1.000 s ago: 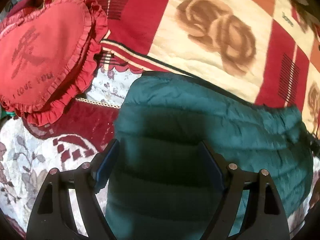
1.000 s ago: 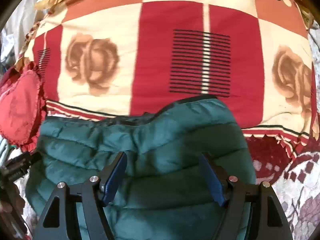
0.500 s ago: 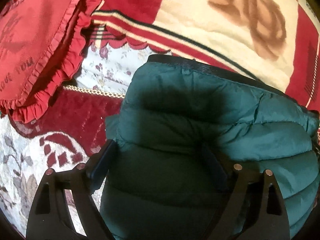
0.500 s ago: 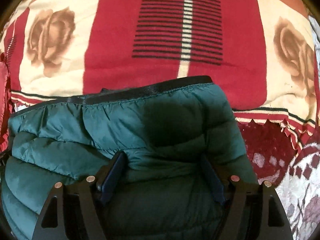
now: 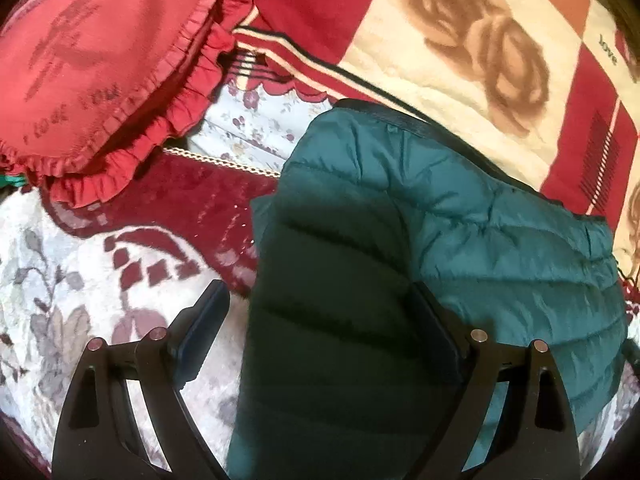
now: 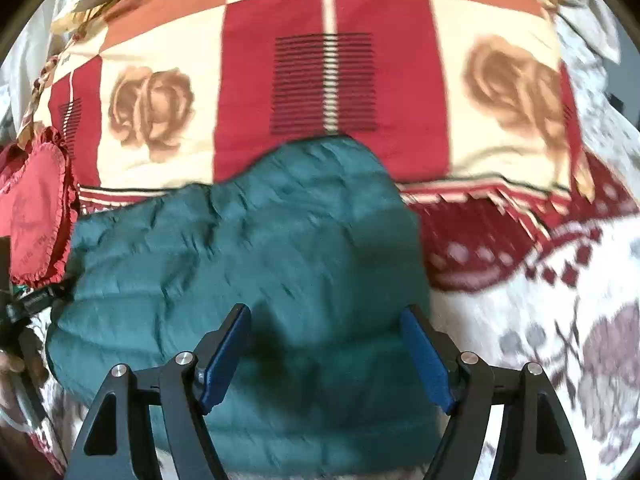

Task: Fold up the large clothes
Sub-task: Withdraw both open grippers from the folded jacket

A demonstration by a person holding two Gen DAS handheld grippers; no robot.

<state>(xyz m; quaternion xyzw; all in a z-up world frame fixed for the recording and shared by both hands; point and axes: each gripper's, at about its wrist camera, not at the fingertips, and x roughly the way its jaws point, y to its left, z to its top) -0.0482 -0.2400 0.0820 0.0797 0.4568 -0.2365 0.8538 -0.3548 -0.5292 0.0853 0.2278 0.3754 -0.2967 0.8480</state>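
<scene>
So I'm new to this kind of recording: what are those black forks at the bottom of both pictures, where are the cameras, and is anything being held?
There is no robot. A person holds a hand tool in each hand, and each tool carries a wide-angle camera that looks forward along its two fingers. The black forks are the left gripper and the right gripper, each seen from its own camera. Both have their jaws wide open above a green puffer jacket and hold nothing. The jacket lies folded on a bed, partly over a red and cream rose blanket. A red heart cushion sits to the left.
</scene>
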